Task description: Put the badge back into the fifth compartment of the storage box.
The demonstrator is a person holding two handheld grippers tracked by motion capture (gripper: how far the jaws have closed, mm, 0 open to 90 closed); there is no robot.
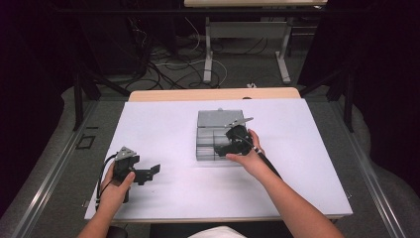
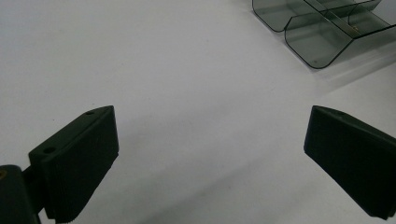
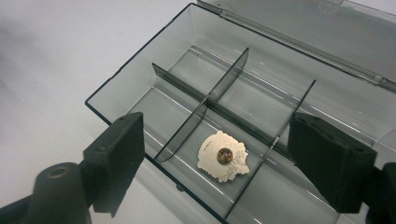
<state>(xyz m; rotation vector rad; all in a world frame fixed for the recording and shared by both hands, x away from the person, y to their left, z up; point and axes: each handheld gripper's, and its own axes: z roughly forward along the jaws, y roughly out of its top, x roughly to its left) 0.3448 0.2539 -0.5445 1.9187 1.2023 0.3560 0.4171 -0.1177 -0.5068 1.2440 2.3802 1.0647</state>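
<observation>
Right tongs (image 3: 215, 163) hung spread over gold pin (image 3: 223, 161), lying free in clear box (image 3: 140, 84). Left tongs (image 2: 210, 158) spread above tabletop (image 2: 187, 70).

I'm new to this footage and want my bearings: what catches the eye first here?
A smoky clear compartment box with its lid open sits mid-table, and a small gold-coloured pin badge lies back-up in one near compartment. The right gripper hovers over it, jaws apart, nothing between them. The left gripper rests open over the bare white tabletop.
</observation>
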